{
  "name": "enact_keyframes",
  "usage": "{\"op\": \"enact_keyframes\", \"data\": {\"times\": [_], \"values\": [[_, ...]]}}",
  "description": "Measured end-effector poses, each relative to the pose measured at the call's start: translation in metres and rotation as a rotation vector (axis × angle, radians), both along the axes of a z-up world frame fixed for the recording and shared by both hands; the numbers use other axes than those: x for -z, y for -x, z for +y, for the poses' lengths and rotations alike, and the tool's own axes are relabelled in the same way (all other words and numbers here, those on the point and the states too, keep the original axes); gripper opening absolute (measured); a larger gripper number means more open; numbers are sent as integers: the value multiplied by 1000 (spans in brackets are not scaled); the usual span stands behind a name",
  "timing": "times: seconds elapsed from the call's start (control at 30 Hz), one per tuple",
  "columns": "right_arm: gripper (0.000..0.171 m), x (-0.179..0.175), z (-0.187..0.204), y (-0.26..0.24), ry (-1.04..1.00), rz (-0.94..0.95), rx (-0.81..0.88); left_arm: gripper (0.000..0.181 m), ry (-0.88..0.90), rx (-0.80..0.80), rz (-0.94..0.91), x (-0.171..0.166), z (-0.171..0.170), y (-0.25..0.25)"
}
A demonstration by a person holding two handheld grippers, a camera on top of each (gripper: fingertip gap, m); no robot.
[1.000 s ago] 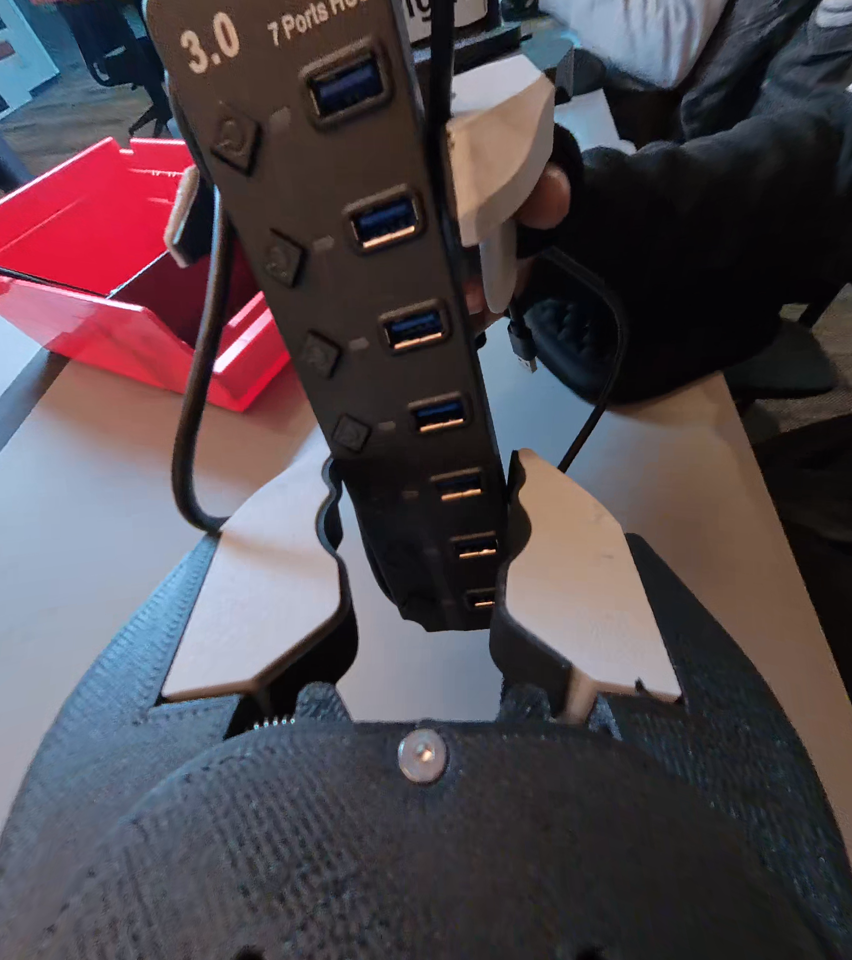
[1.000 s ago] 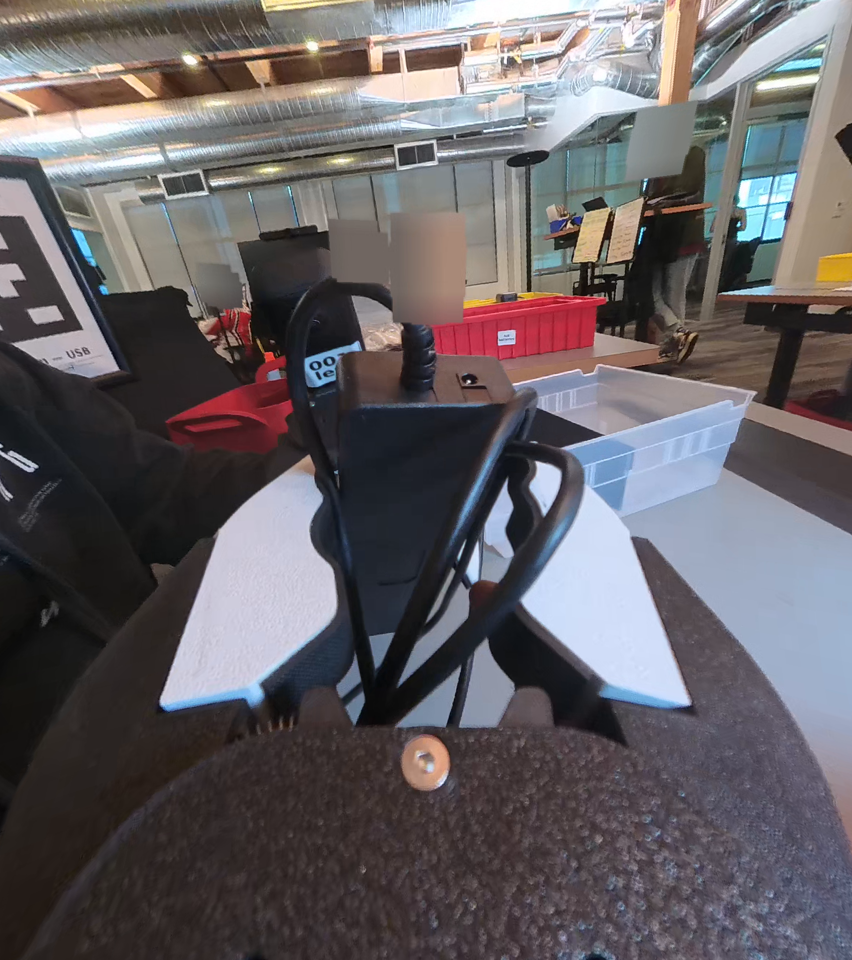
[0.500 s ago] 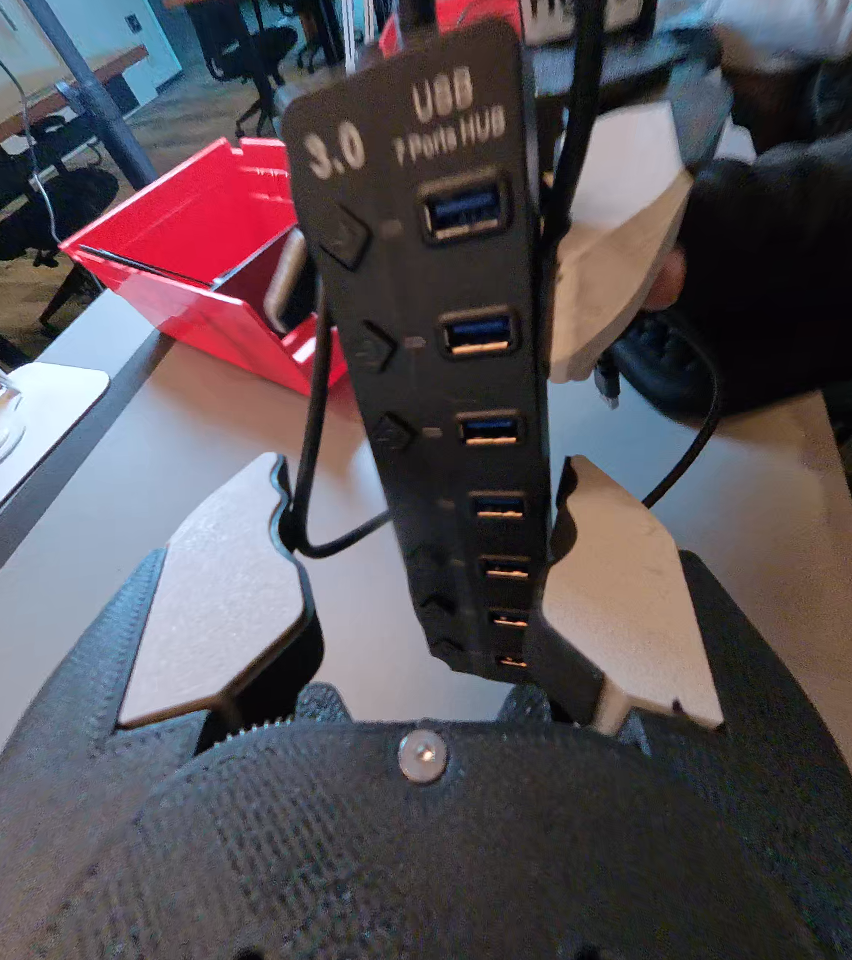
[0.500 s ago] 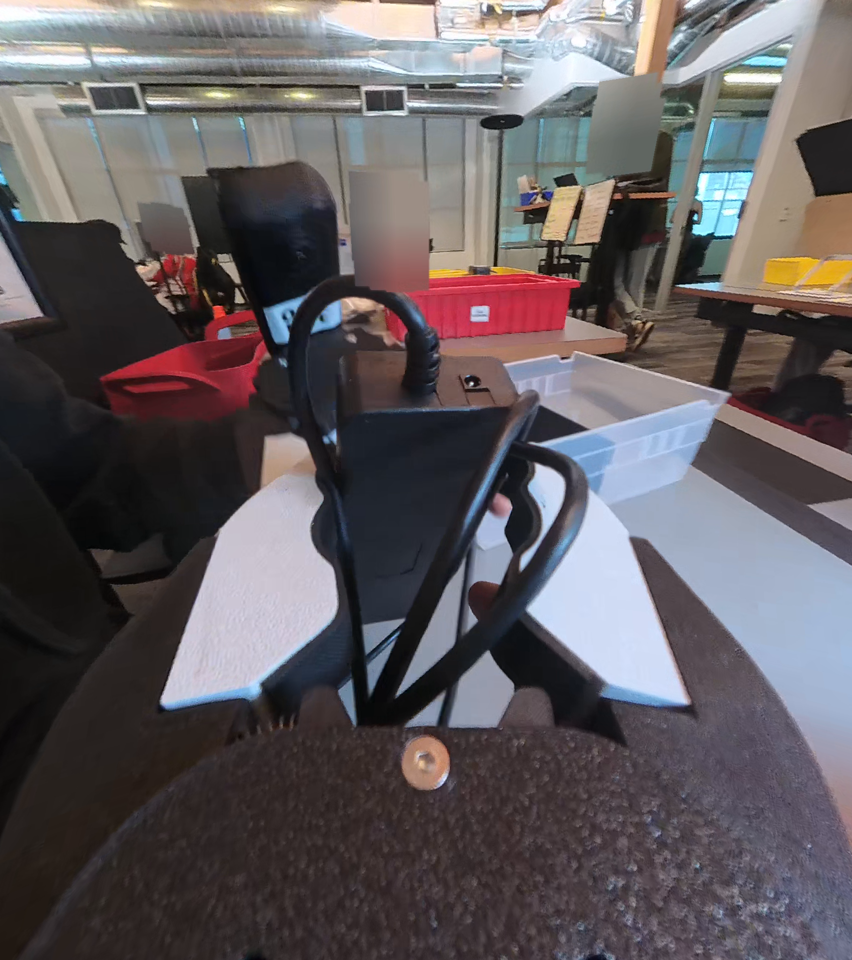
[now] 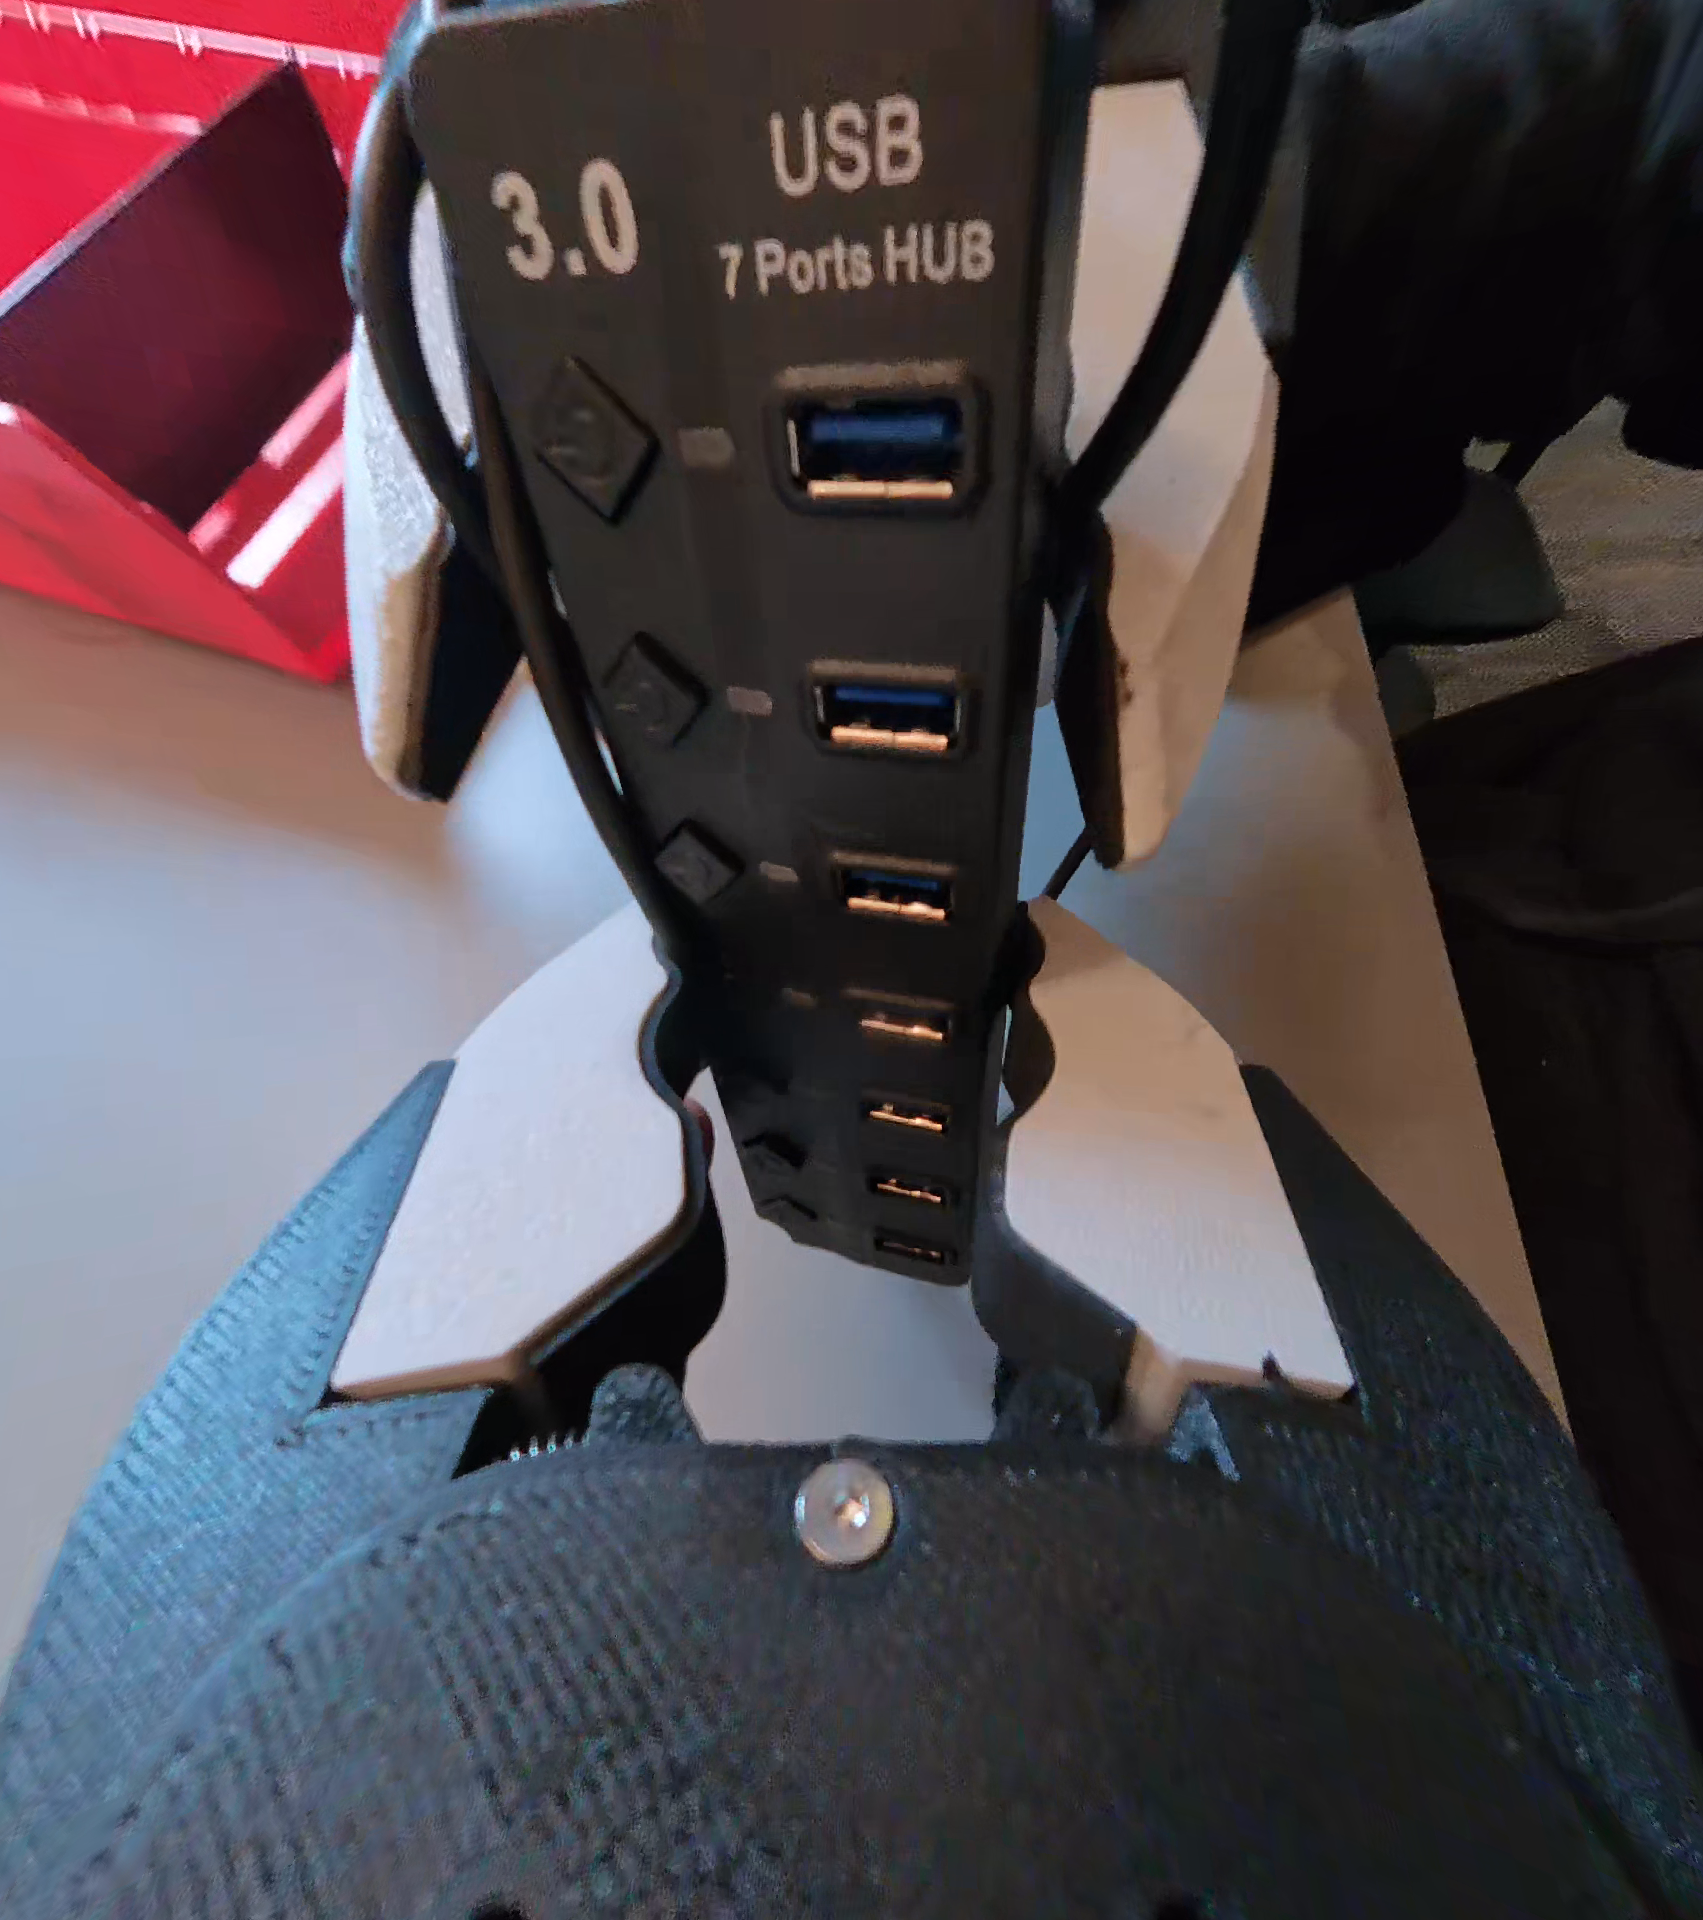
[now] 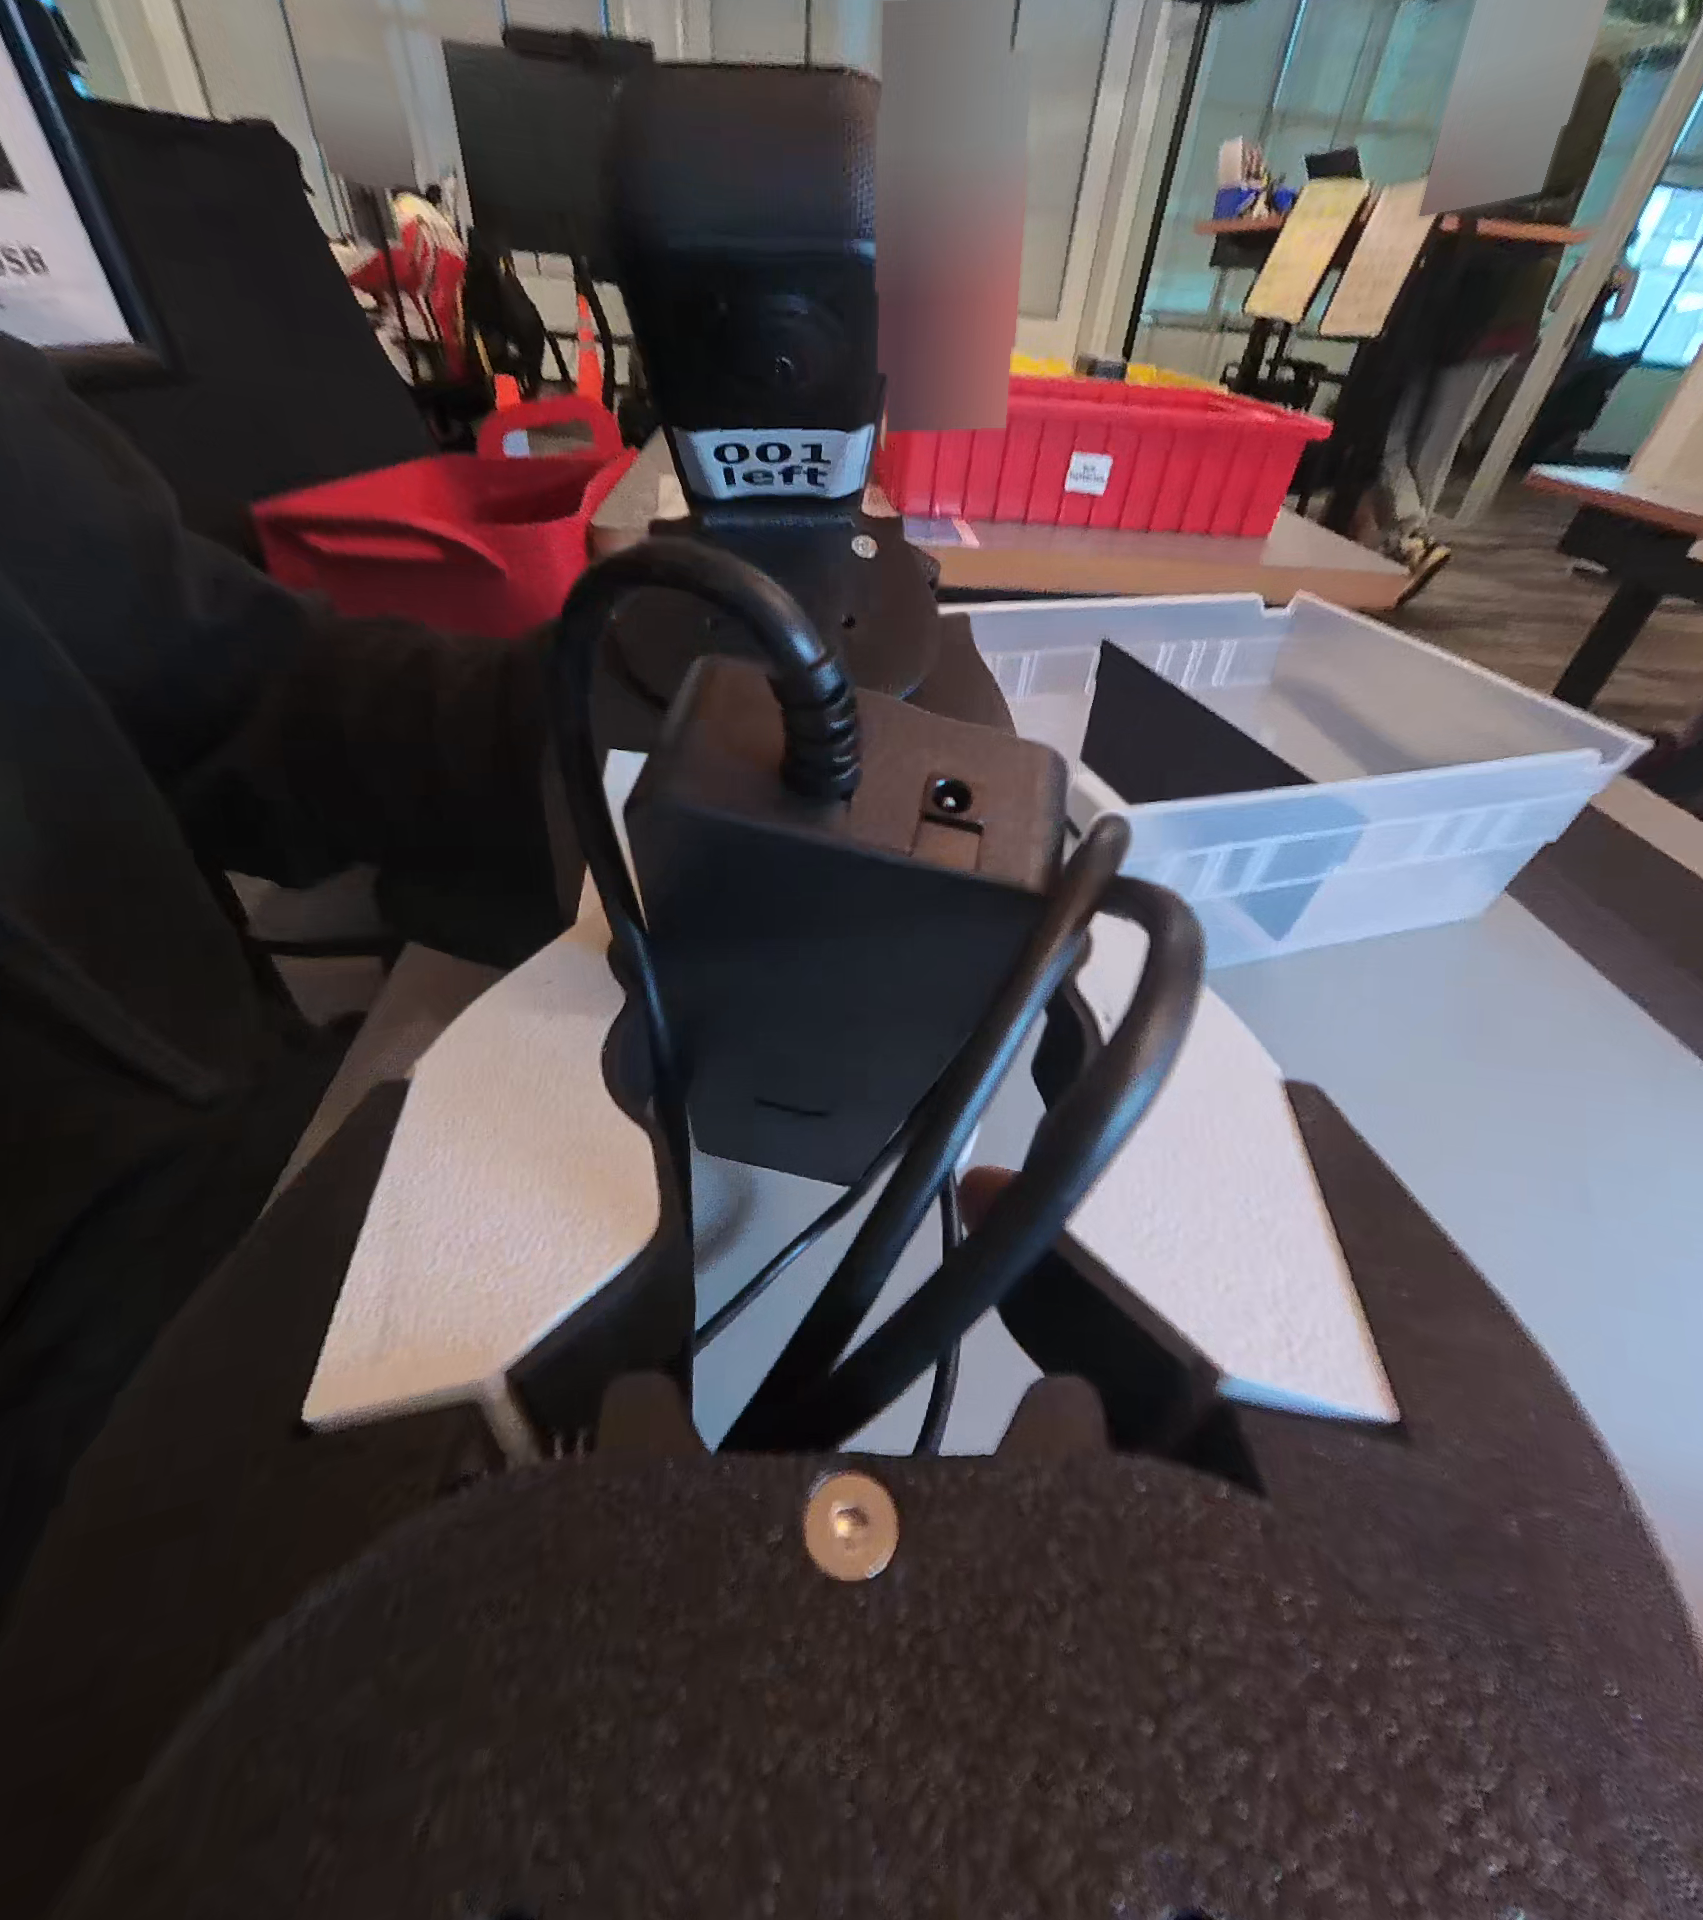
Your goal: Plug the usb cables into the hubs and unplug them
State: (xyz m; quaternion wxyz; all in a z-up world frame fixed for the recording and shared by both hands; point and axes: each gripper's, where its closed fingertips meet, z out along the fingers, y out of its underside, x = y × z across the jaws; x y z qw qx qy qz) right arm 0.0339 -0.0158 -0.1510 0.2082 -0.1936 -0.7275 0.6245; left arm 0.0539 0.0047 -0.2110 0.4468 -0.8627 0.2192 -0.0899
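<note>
A black multi-port USB hub [image 5: 774, 644] hangs in the air between both grippers, ports facing the left wrist camera; all visible ports are empty. My left gripper [image 5: 842, 997] is shut on its lower end, fingers pressing both sides. My right gripper's white fingers [image 5: 1190, 623] clamp the upper end. In the right wrist view, the right gripper [image 6: 852, 1049] is shut on the hub's cable end [image 6: 826, 956], with black cable [image 6: 1117, 1039] looped through the jaws. The left gripper's camera body [image 6: 753, 312] shows just behind the hub.
A red bin [image 5: 99, 416] stands at the far left of the pale table [image 5: 151, 987]. A clear plastic bin [image 6: 1346, 790] with a black divider sits on the table's right. A person's dark sleeve [image 5: 1553, 260] fills the right side. More red bins [image 6: 1086, 468] stand behind.
My left gripper opened half a second ago and has shut on the hub again, slightly farther up it. The two grippers have moved closer together. The right gripper has kept its hold.
</note>
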Motion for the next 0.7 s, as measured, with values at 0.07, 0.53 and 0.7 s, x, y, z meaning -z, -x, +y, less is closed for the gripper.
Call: {"op": "enact_keyframes", "data": {"times": [0.07, 0.53, 0.7], "values": [[71, 7, 1, 5, -38, -24, 28, 58, 32, -27, 16, 7, 0, 6], [61, 6, 10, 4, -13, -46, 34, 61, -66, -47, -20, -10, 1, 13], [60, -14, 33, 7, 38, -8, 92, 71, -316, -189, -88, -84, -23, 57]]}}
